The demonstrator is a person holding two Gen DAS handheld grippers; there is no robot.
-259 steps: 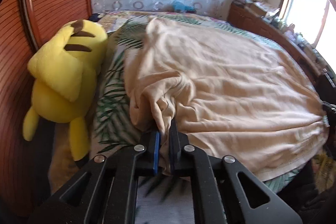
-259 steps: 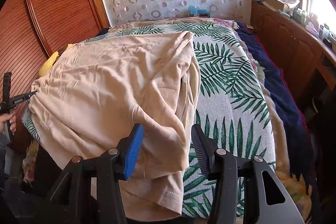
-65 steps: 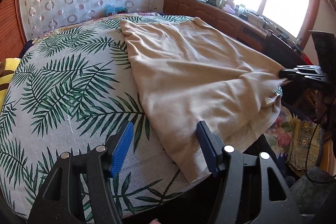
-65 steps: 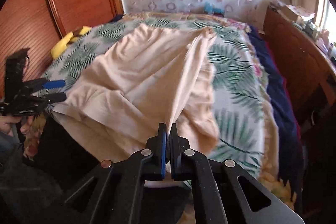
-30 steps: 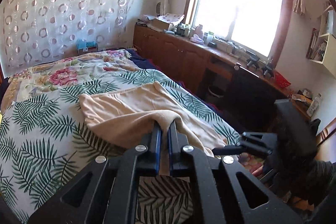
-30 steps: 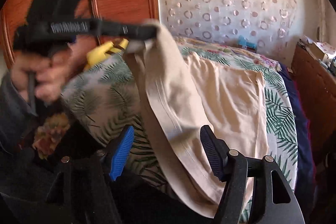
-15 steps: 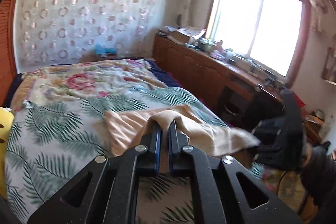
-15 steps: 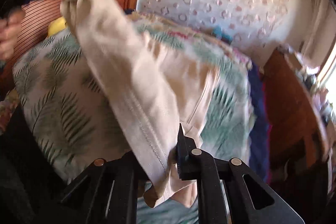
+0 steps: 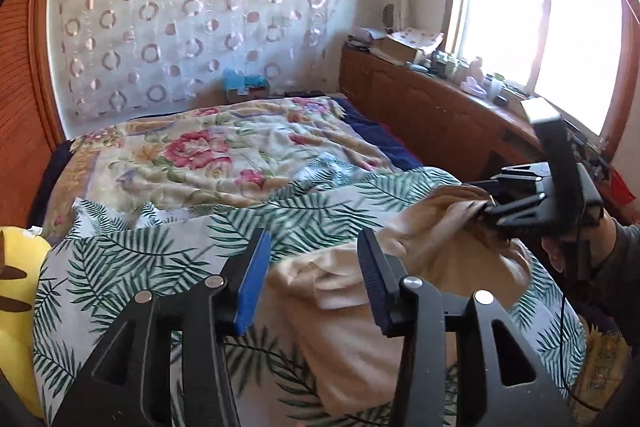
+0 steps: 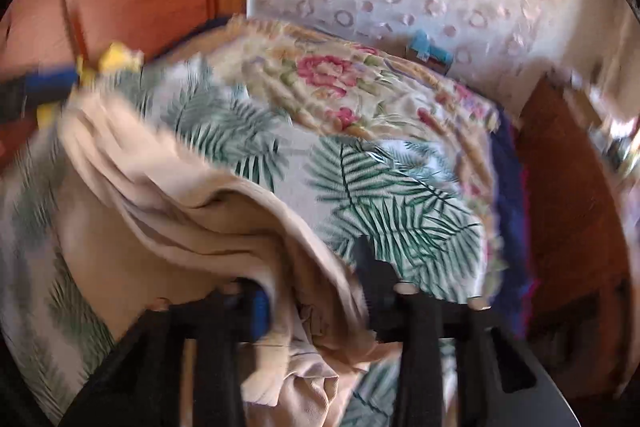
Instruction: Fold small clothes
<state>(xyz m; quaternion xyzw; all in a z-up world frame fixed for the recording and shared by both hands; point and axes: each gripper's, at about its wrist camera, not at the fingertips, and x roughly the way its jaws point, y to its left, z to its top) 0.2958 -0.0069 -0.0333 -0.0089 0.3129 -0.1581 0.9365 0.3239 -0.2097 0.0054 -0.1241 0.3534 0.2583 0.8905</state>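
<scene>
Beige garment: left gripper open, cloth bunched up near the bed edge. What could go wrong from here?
1. The beige garment lies in crumpled layers under the open left gripper; closing here would likely pinch several layers and spoil the fold.
2. Cloth hangs below the right gripper at the edge of the palm-leaf bedspread; it may slide off.
3. The right wrist view is motion-blurred, so that grip cannot be confirmed.
</scene>
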